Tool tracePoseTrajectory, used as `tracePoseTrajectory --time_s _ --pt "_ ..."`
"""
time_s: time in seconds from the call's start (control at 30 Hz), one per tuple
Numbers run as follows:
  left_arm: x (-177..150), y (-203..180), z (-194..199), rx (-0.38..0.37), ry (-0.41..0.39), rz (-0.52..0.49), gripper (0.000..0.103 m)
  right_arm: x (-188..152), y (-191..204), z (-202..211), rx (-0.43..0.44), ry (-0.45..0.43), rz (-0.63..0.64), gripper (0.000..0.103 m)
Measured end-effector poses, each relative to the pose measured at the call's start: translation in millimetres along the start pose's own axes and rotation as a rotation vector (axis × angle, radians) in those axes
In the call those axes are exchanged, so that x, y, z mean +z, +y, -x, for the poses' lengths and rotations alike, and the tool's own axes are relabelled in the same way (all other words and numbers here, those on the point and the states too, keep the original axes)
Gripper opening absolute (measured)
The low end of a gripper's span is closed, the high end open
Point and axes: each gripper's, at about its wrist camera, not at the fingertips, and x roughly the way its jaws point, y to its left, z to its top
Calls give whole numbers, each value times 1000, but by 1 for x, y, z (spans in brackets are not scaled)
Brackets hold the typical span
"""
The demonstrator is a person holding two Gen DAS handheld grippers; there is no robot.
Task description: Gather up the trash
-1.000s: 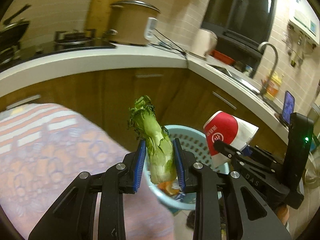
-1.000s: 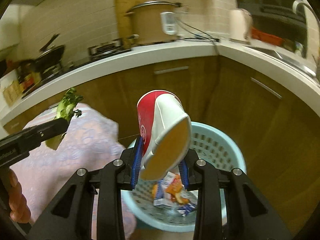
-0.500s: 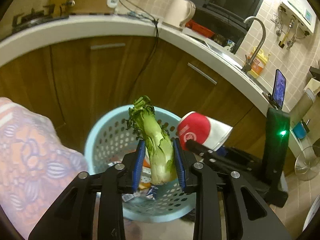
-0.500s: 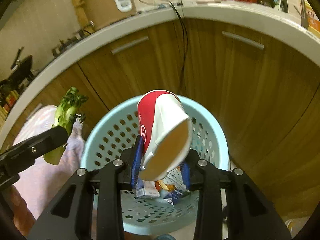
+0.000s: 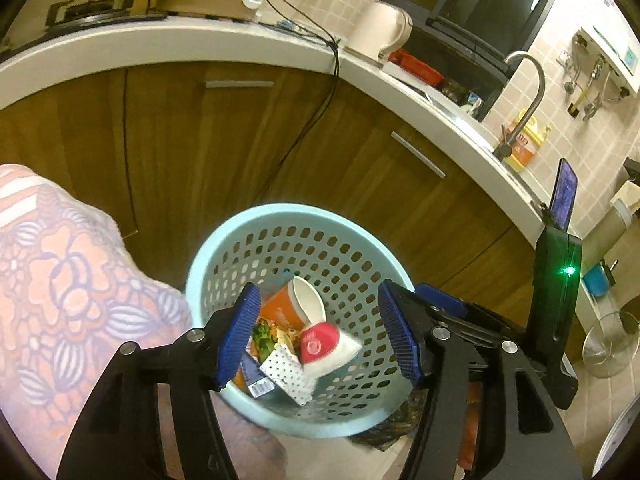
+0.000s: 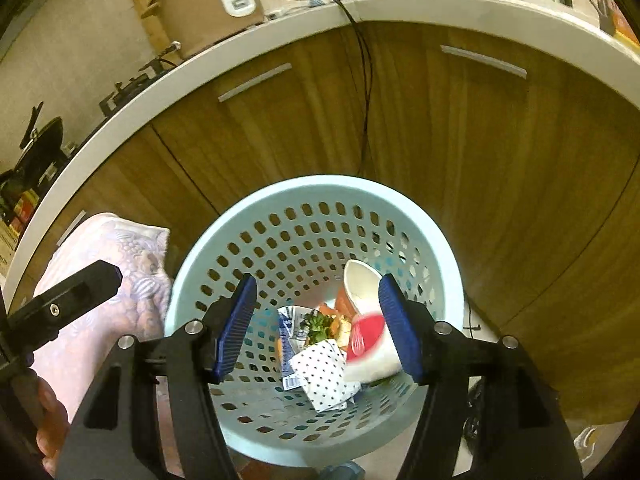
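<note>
A light blue perforated basket (image 5: 224, 248) stands on the floor below both grippers; it also shows in the right wrist view (image 6: 312, 188). Inside lie the red and white paper cup (image 5: 326, 346) (image 6: 370, 346), the green vegetable stalk (image 5: 262, 336) (image 6: 318, 324), an orange cup (image 5: 286, 308), a dotted paper (image 6: 324, 372) and wrappers. My left gripper (image 5: 320, 336) is open and empty above the basket. My right gripper (image 6: 318, 326) is open and empty above the basket, and its body shows at the right of the left wrist view (image 5: 556, 308).
Wooden cabinets (image 5: 240, 140) under a white counter (image 5: 160, 40) curve behind the basket. A floral cloth-covered surface (image 5: 60, 300) lies to the left. A black cable (image 6: 366, 80) hangs down the cabinet front. A sink tap (image 5: 528, 92) and a phone (image 5: 564, 196) stand at right.
Both grippers opened. The vegetable stalk dropped from the left gripper and the paper cup from the right gripper into the basket.
</note>
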Motion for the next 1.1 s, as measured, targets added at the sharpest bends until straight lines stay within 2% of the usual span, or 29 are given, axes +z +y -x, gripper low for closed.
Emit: tracePoseTrajectory --time_s 0.13,0.2,0.4,0.6,0.67,0.77,0.83,0.9,1.0,1.1 --pt "-4 -2 28 19 -57 -13 60 1 24 22 3 -46 58 60" --pt "-6 -3 43 45 -97 -18 69 0 36 32 2 -74 87 60" --pt "-27 -7 105 202 -285 -55 84 -11 70 68 -21 -169 172 60" --pt "-58 7 142 381 -457 -30 89 -28 94 76 -47 -206 197 60" --pt "-64 12 145 410 -475 -25 89 -34 102 74 -50 -208 200 60" --pt "-67 14 144 458 -469 -30 89 -43 119 78 -124 -246 246 60" --pt "-67 12 147 438 -477 -35 89 -48 127 85 -137 -277 263 60" --pt "-67 9 147 450 -472 -52 89 -50 130 90 -137 -291 258 60" --pt "-68 9 143 442 -449 -59 89 -51 133 89 -192 -289 265 60" --pt "-68 10 141 417 -434 -48 89 -51 130 89 -192 -284 258 60"
